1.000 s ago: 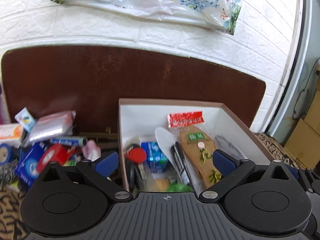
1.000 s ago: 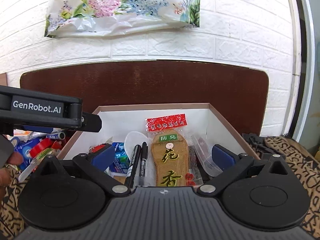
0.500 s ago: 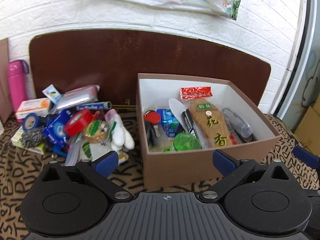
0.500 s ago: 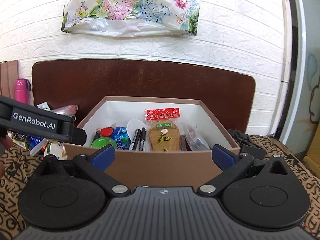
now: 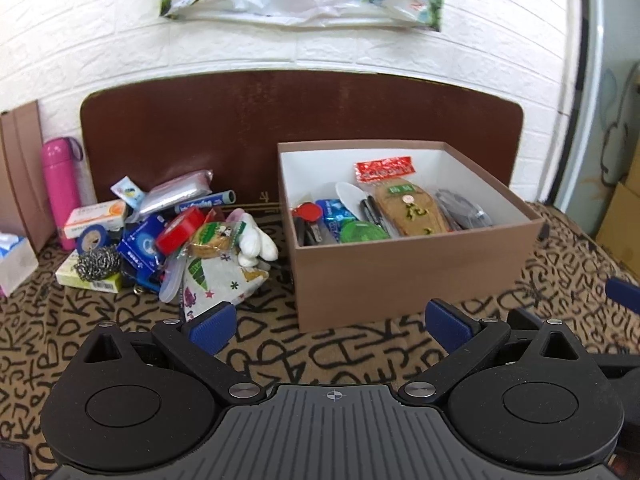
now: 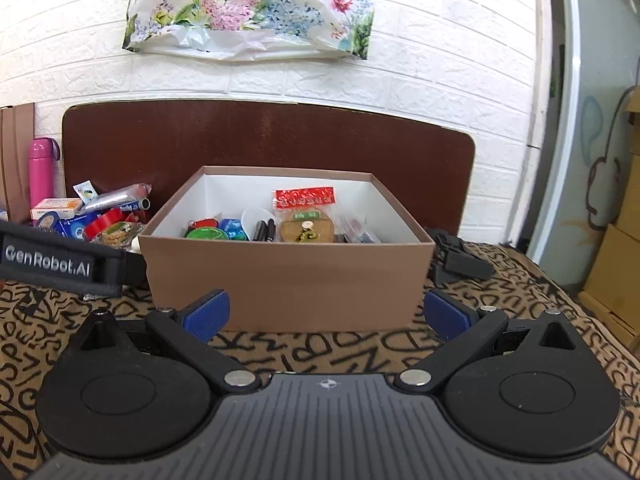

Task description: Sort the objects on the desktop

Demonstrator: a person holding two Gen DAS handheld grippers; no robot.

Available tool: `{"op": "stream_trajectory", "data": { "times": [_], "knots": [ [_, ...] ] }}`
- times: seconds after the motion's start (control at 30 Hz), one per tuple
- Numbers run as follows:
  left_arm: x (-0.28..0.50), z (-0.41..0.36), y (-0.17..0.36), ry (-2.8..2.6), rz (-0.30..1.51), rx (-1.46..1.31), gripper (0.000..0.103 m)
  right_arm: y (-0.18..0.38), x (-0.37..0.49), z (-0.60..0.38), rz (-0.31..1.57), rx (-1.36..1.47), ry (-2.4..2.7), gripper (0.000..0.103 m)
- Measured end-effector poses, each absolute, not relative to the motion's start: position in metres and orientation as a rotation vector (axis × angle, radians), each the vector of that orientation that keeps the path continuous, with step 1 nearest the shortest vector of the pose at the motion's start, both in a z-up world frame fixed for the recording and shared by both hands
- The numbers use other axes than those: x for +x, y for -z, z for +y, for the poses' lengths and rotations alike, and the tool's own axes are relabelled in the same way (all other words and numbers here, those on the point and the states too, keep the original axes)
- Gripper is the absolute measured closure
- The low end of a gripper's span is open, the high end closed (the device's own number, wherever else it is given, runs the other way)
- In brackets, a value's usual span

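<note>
A brown cardboard box (image 5: 416, 268) with white inner walls stands on the patterned cloth and holds several items, among them a red-topped snack packet (image 5: 404, 196), pens and a green lid (image 5: 362, 232). It also shows in the right wrist view (image 6: 288, 280). A pile of loose objects (image 5: 172, 236) lies left of the box: red tape, a steel scourer, small boxes, a white soft toy. My left gripper (image 5: 330, 324) is open and empty, well short of the box. My right gripper (image 6: 326, 314) is open and empty in front of the box.
A pink flask (image 5: 60, 192) and a tissue pack (image 5: 14, 260) stand far left. A dark wooden board (image 5: 280, 120) leans on the white brick wall behind. A black object (image 6: 456, 258) lies right of the box. The left gripper's body (image 6: 60, 264) shows at the left of the right wrist view.
Both grippers have pulled back and away from above the box; the box now sits farther off and the whole pile shows. Both stay open and empty.
</note>
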State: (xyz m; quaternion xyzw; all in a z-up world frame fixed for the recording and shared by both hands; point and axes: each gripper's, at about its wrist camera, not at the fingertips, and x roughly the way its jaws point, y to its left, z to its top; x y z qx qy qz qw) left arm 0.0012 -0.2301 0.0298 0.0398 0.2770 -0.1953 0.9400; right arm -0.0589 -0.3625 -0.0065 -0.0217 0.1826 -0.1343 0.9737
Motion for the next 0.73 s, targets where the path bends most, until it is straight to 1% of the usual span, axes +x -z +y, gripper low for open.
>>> {"op": "stream_trajectory", "data": {
  "times": [0.3,0.73],
  "knots": [
    [-0.017,-0.237,-0.031,0.420,0.547,0.117,0.000,0.006,-0.072,-0.361,0.362,-0.036,0.279,0.000],
    [-0.019,-0.242,-0.029,0.439,0.564,0.116,0.000,0.010,-0.075,-0.362,0.374,-0.028,0.280,0.000]
  ]
}}
